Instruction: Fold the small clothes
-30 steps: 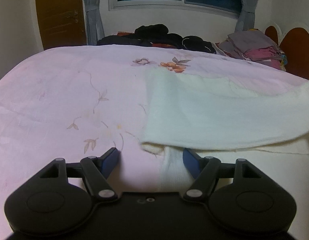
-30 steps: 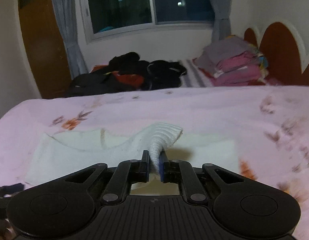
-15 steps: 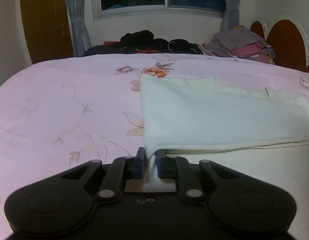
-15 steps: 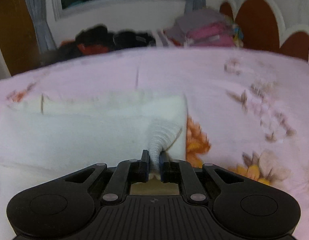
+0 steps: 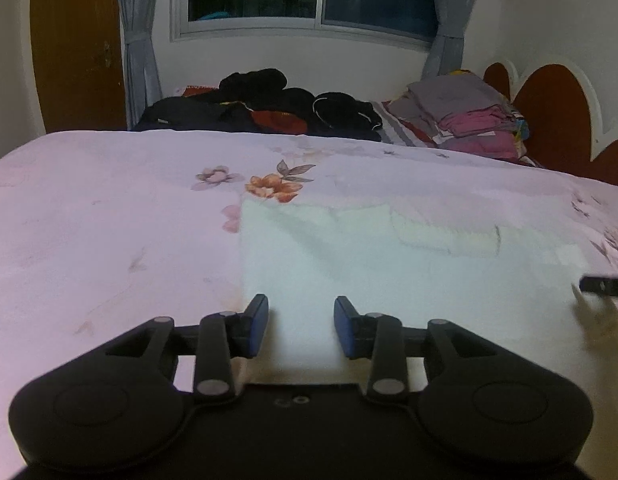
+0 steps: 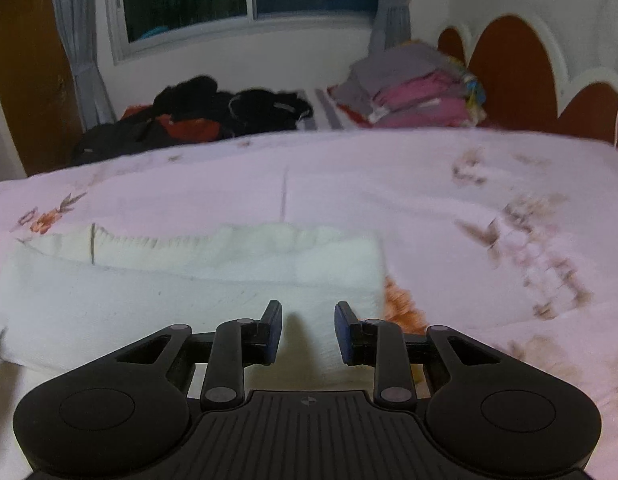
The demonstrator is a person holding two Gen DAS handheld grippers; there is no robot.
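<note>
A cream-white garment (image 5: 389, 264) lies folded flat on the pink floral bedsheet (image 5: 109, 220). My left gripper (image 5: 301, 326) is open and empty above the garment's near left corner. In the right wrist view the same garment (image 6: 189, 280) shows with its ribbed edge at the back. My right gripper (image 6: 308, 330) is open and empty above the garment's near right corner. A tip of the right gripper shows at the right edge of the left wrist view (image 5: 605, 286).
A heap of dark clothes (image 5: 269, 104) lies at the far edge of the bed under the window. A stack of folded grey and pink clothes (image 5: 469, 120) sits at the far right by the brown headboard (image 5: 557, 120). A brown door (image 5: 77, 44) stands at the left.
Both grippers were shut on the garment's near edge half a second ago. Both have opened and let it go; the folded layer now lies flat on the bed.
</note>
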